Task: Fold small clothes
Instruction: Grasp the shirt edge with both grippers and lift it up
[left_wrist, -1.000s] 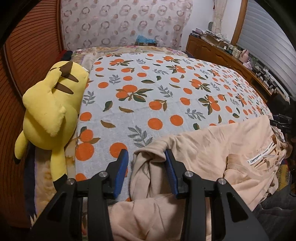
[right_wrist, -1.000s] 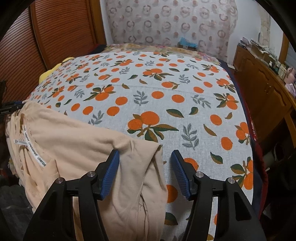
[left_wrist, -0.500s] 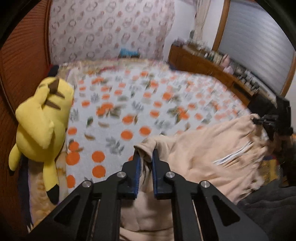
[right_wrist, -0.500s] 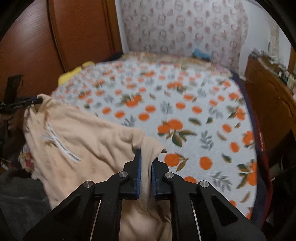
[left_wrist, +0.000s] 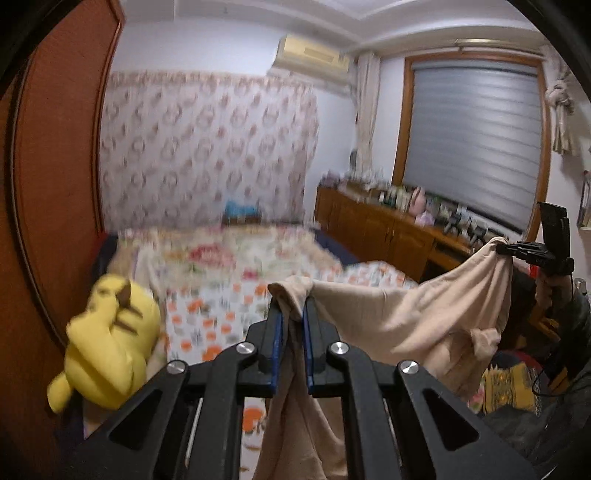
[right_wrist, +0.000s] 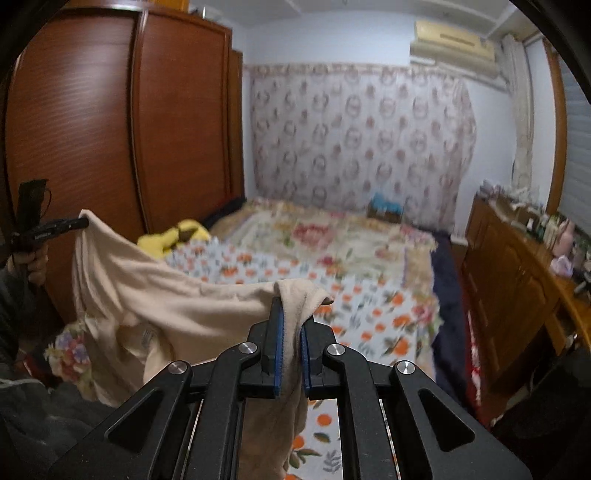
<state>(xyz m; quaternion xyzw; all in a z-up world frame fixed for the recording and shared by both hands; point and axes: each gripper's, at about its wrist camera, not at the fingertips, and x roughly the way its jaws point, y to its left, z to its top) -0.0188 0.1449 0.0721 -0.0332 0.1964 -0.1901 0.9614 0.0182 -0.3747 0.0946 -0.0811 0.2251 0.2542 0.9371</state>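
Observation:
A beige garment (left_wrist: 406, 317) hangs in the air, stretched between both grippers above the orange-print bed sheet (left_wrist: 207, 317). My left gripper (left_wrist: 292, 314) is shut on one corner of it; cloth drapes down between its blue pads. My right gripper (right_wrist: 291, 317) is shut on the other corner of the garment (right_wrist: 159, 295). In the left wrist view the right gripper (left_wrist: 532, 254) shows at the far right, holding the cloth up. In the right wrist view the left gripper (right_wrist: 55, 227) shows at the far left. The garment's lower part sags between them.
A yellow plush toy (left_wrist: 107, 343) lies at the bed's left edge by the wooden wardrobe (right_wrist: 110, 140). A wooden dresser (right_wrist: 517, 280) with small items runs along the right side. A floral quilt (right_wrist: 332, 236) covers the bed's far end.
Both grippers closed on the garment's corners and lifted it off the bed; it now hangs spread between them. Both views tilted up toward the room.

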